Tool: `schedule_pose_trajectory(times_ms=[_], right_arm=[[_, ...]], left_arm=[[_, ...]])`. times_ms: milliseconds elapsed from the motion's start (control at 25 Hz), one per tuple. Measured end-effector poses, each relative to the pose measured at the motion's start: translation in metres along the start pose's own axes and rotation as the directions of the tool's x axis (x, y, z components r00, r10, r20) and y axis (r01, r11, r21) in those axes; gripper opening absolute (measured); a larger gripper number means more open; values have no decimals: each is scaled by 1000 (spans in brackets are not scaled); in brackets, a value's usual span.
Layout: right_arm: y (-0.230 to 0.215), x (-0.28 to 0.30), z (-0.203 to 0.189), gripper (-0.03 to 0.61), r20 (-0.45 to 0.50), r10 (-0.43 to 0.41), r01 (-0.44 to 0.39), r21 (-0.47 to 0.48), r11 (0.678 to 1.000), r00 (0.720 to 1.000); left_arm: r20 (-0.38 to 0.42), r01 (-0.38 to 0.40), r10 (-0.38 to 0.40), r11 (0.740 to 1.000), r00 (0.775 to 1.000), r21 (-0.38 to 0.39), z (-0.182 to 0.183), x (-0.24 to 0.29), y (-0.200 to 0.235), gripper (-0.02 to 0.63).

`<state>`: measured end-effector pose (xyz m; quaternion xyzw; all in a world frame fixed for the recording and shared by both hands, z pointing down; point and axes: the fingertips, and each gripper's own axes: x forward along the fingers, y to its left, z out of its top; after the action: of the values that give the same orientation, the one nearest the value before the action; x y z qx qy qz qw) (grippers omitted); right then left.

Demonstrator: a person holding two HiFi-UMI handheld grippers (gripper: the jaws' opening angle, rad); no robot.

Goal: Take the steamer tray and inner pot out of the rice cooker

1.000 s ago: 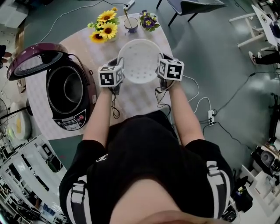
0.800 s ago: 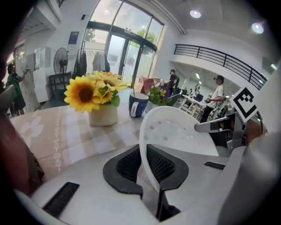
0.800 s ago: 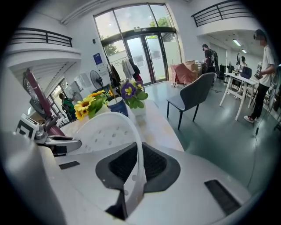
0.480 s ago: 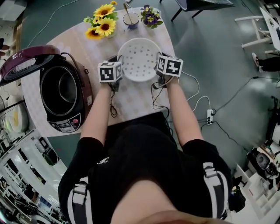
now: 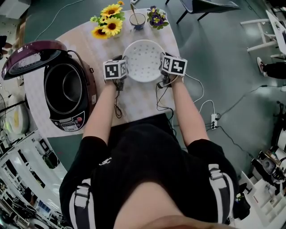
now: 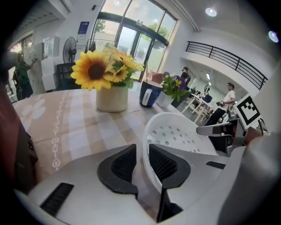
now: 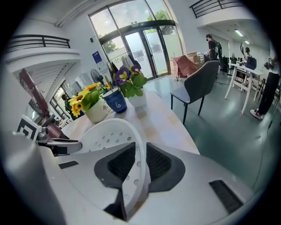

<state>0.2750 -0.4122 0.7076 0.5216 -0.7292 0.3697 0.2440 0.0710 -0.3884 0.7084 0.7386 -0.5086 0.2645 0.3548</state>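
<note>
The steamer tray (image 5: pixel 144 60) sits on the table (image 5: pixel 134 100), well apart from the rice cooker (image 5: pixel 65 91). The left gripper (image 6: pixel 142 154) and right gripper (image 7: pixel 140 160) straddle opposite rims. Both sets of jaws have just been opening and stand slightly parted, not clamping the rim.

One rice cooker (image 5: pixel 77 121) stood at the left of the frame on one checked counter (image 5: pixel 136 98), with one inner pot (image 5: pixel 67 89) inside it and its one lid (image 5: pixel 27 58) raised. One white steamer tray (image 5: pixel 144 60) lay at upper centre. Three vessels lined the counter's top edge: one vase of sunflowers (image 5: pixel 109 27) showing three blooms, one blue cup (image 5: pixel 137 20) and one pot of purple flowers (image 5: pixel 156 19). One chair (image 5: pixel 201 6) stood at the top edge, and one power strip (image 5: pixel 214 120) lay at right.
</note>
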Motion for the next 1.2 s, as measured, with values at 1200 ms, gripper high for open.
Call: schedule_pose_trajectory(times_ms=[1200], right_arm=[[237, -323, 141, -3, 815, 201, 122, -313, 942, 543]], left_arm=[[683, -130, -94, 954, 724, 270, 123, -359, -47, 3]])
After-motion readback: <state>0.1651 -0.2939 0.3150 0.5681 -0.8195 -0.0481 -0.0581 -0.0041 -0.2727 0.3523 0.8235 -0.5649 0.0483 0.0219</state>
